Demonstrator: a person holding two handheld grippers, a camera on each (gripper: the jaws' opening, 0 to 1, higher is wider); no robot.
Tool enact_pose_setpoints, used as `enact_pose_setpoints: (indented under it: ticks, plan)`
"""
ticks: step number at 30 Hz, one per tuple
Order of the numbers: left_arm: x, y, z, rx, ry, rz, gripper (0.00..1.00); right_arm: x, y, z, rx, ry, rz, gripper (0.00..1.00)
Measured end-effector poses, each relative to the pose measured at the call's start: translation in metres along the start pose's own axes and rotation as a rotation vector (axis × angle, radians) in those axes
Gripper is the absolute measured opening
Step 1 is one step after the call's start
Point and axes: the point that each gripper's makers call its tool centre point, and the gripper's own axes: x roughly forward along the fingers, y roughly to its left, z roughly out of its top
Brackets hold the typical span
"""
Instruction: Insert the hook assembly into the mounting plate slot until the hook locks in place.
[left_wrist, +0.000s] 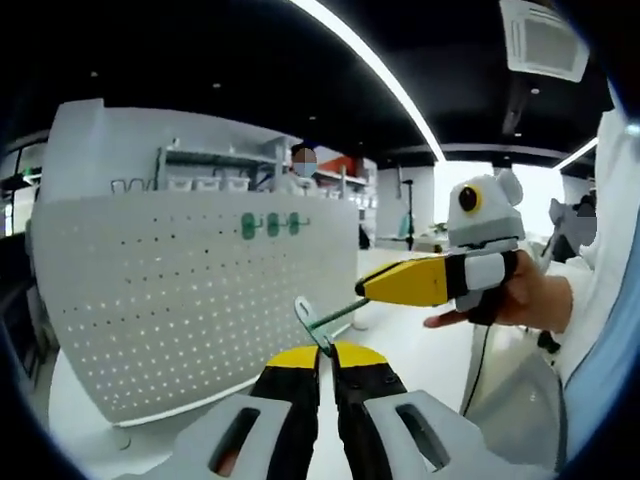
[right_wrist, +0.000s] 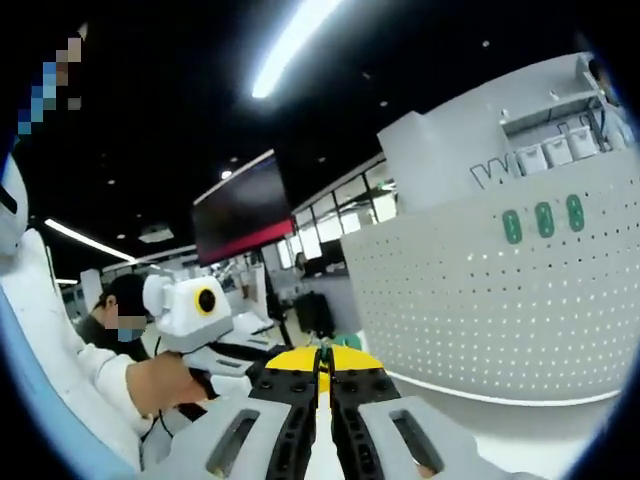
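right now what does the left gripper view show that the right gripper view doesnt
Left gripper view: the thin green metal hook, pinched at one end by the left claw and at the other by the right claw's yellow tip, and a bare hand behind that claw.

Right gripper view: a dark wall screen, and the right claw seen from behind, jaws together.

Both: the white perforated pegboard with three green tabs.

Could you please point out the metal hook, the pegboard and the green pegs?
metal hook (left_wrist: 322, 322), left gripper view, its bent shaft.
pegboard (left_wrist: 180, 300), left gripper view, bare perforated face.
green pegs (right_wrist: 544, 220), right gripper view, the middle peg.
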Motion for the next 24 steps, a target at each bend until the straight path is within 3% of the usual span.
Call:
enact_pose_setpoints:
  ticks: [8,24]
  plan:
    - [-0.003,0.008,0.008,-0.005,-0.033,0.053,0.02,-0.003,-0.001,-0.002,-0.103,0.010,-0.046,0.01]
    - [0.004,0.002,0.011,0.001,-0.040,0.080,0.01,-0.001,-0.011,0.003,-0.227,-0.006,-0.157,0.03]
